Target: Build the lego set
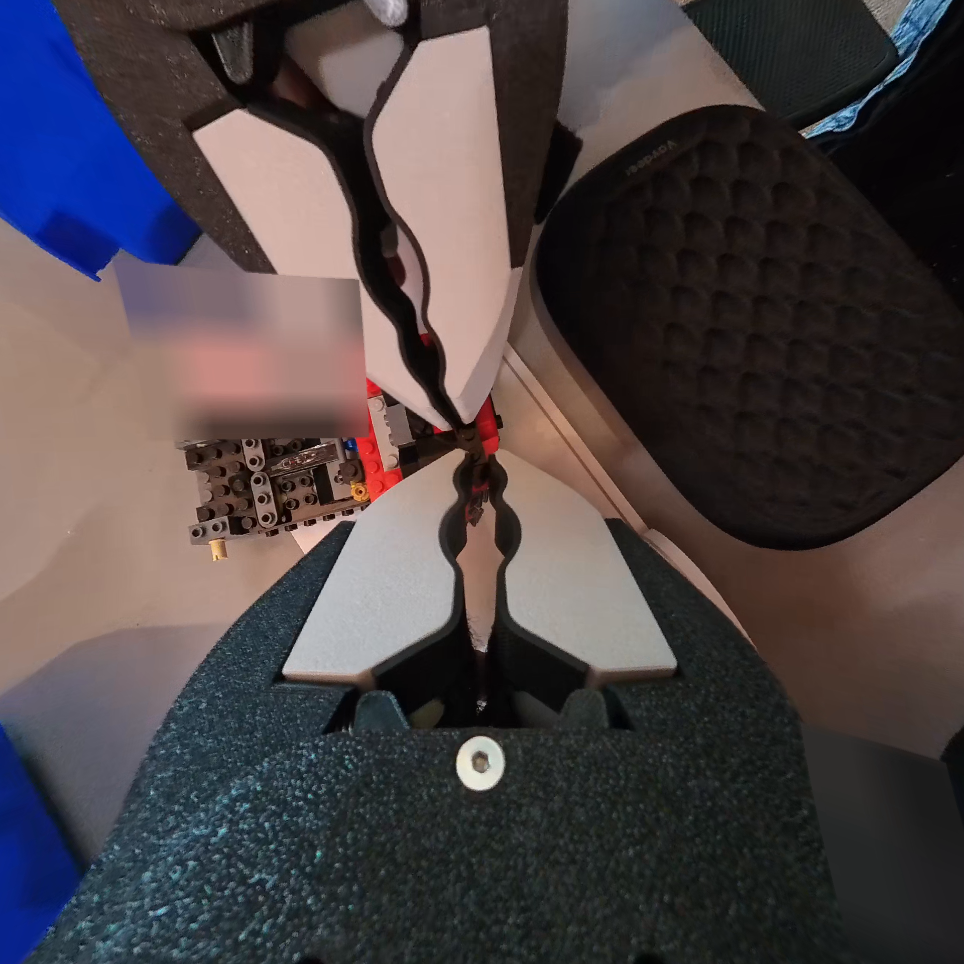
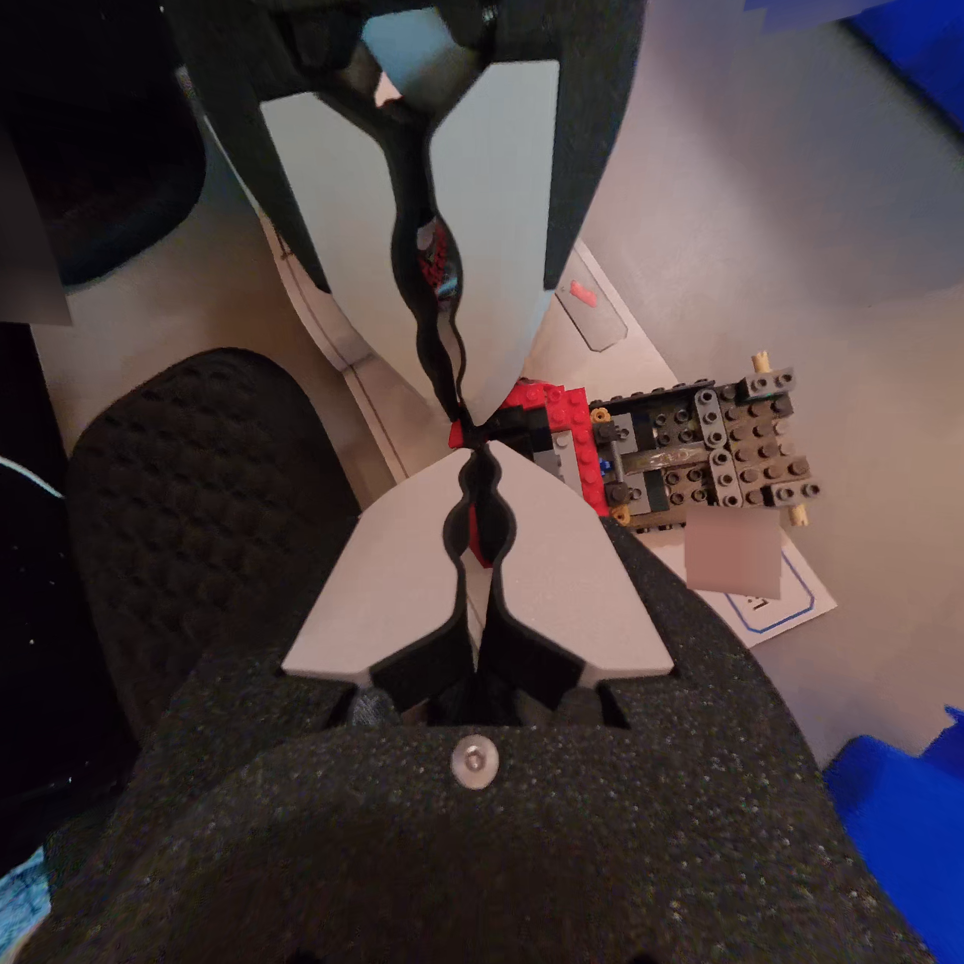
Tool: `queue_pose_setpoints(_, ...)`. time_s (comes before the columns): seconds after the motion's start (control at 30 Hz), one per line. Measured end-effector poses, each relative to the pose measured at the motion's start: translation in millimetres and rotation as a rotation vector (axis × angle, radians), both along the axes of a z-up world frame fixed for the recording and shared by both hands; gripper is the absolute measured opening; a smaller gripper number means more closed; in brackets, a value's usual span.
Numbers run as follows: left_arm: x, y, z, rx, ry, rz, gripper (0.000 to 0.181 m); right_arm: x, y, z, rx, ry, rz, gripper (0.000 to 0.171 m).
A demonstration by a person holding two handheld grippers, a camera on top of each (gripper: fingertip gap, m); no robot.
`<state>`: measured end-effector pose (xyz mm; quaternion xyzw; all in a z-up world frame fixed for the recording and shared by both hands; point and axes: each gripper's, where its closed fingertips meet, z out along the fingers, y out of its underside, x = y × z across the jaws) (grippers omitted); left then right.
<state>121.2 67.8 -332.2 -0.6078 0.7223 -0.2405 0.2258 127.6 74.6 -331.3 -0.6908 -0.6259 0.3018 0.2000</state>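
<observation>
The left gripper [image 1: 473, 459] is seen clenched on a small black piece [image 1: 469, 437]; the right gripper [image 1: 459, 417] is met tip to tip, pinched on the same piece; beyond, the lego build [image 2: 699, 459] rests on a sheet [image 2: 782, 610] on the table [image 2: 782, 235].

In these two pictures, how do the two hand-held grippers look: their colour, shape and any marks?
Both look alike. The left hand-held gripper and the right hand-held gripper each have a black, grainy, speckled body with one silver screw in the middle. Each has two pale grey fingers that taper to a point, with wavy black inner edges. No cables, sleeves or markings are visible.
</observation>
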Motion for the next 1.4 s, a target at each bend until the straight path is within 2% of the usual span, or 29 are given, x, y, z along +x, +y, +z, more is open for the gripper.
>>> queue_pose_setpoints(0.13,1,0,0,0.008,0.012,0.002,0.005,-1,17,5,0.003,-0.009,-0.034,0.000)
queue_pose_setpoints(0.4,1,0,0,-0.009,0.028,0.001,0.004,-5,12,-9,-0.010,-0.142,0.030,0.000)
queue_pose_setpoints(0.73,2,1,0,-0.031,0.009,0.005,0.003,-3,13,-10,-0.006,-0.246,-0.004,0.001)
queue_pose_setpoints(0.93,2,1,0,-0.016,0.002,-0.001,0.003,-4,12,-10,0.016,-0.228,-0.014,0.001)
queue_pose_setpoints(1.13,2,1,0,-0.024,0.003,0.000,0.003,1,12,5,-0.034,-0.068,0.030,0.000)
queue_pose_setpoints(1.27,2,1,0,-0.024,0.022,-0.009,0.002,7,5,2,0.052,-0.099,0.098,0.000)
queue_pose_setpoints(1.4,2,1,0,-0.030,0.035,-0.011,0.001,4,2,0,0.048,-0.086,0.101,0.000)
